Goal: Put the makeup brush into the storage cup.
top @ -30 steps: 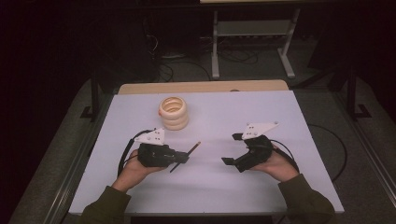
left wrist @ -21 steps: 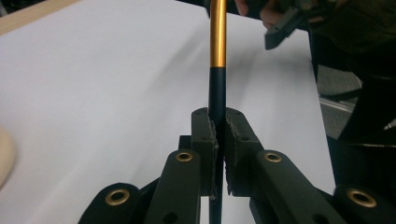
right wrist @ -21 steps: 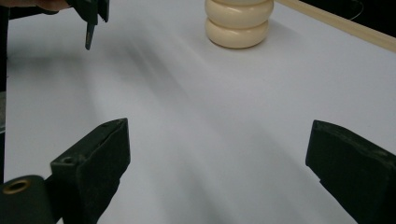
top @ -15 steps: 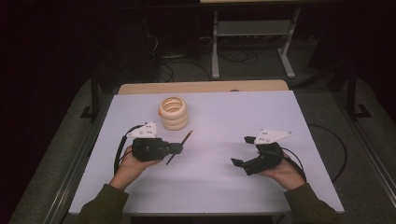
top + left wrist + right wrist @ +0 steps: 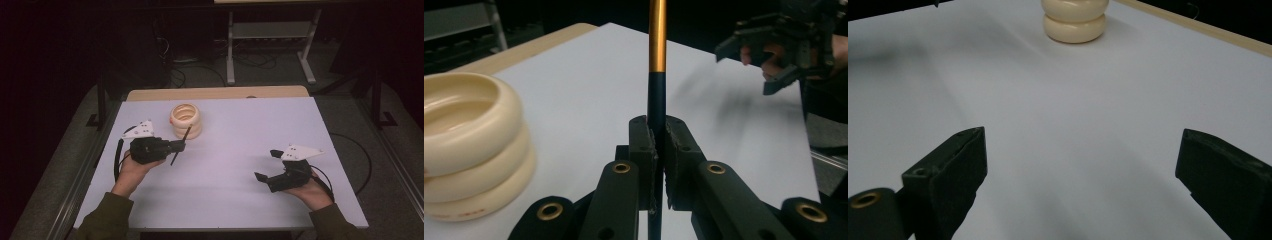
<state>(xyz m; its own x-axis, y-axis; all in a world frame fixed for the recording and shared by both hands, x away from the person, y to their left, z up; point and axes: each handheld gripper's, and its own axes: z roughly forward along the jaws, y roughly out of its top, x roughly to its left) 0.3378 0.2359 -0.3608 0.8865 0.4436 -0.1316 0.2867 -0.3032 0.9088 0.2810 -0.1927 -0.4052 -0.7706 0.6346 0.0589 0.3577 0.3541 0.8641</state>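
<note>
Here your left claw (image 5: 181, 145) is pinching a thin stick (image 5: 657, 60), black at the lower part and gold above, its tip just beside the stack of cream rings (image 5: 186, 120) near the far left of the white desk (image 5: 240, 130). In the left gripper view the stick stands upright between the pressed pads. Your right claw (image 5: 267, 165) hangs spread wide over bare desk, well apart from the rings.

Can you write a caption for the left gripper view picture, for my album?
The left gripper pinches a black-and-gold stick beside a cream ring holder.
</note>
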